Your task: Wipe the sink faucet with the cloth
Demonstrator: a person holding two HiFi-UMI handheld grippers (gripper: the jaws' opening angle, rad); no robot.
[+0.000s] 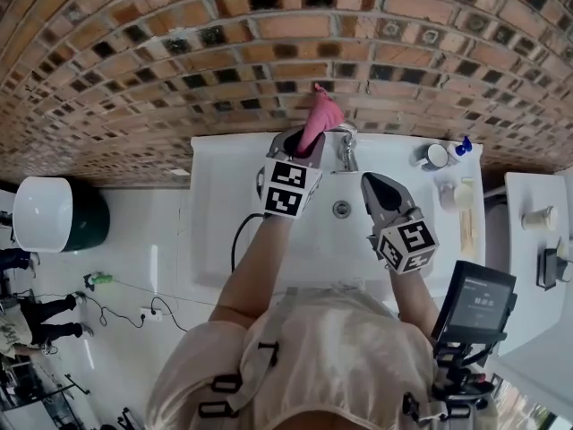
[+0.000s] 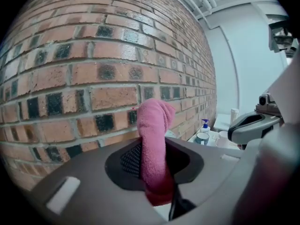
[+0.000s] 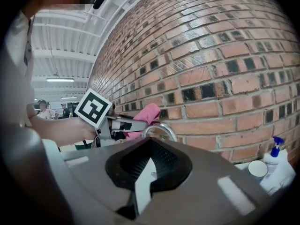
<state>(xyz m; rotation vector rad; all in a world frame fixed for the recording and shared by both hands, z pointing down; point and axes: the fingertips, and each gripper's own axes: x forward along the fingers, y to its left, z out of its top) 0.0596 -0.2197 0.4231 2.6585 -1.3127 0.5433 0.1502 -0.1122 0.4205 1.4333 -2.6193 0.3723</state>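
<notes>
Cloth [image 2: 151, 139]: pink, nubby, bunched upright, and we see it sticking out past the jaws.
Left gripper [image 2: 157, 161]: clenched on the cloth.
Right gripper [image 3: 149, 165]: jaws apart, nothing between them.
Faucet [image 3: 161, 129]: chrome arc ahead of the right gripper, with the cloth near it.
Brick wall [image 2: 93, 69]: beyond.

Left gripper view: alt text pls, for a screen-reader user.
The left gripper has its jaws shut on a pink cloth that stands up between them, in front of a red brick wall. At right, farther off, stand a blue-topped pump bottle and a cup.
</notes>
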